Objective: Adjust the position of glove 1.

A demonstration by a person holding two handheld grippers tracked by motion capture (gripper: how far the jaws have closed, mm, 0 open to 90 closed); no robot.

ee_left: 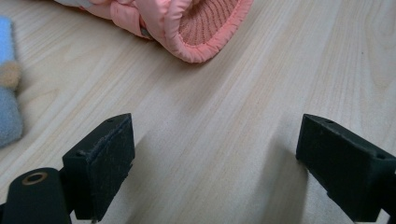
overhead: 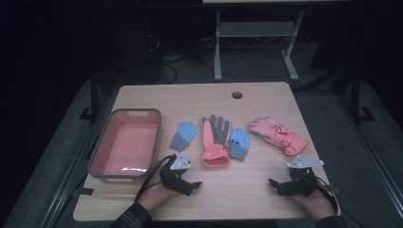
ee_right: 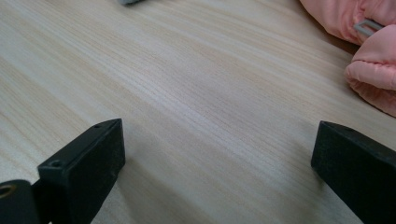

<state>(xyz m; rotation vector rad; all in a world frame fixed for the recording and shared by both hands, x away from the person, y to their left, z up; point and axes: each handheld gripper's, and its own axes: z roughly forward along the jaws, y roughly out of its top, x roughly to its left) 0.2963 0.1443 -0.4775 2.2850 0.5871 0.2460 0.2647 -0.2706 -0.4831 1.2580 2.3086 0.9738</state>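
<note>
My left gripper black and blocky, grey three-cornered plate with small screws on top, black cable trailing, my right gripper matching, flat rectangular jaw pads, a screw hole in each, my plaid sleeve dark.

the high view looks forward and down from above the near edge of the table, taking in its whole top. each gripper view sits low, skimming the wood closely; the left one shares the orange glove with the high view.
</note>
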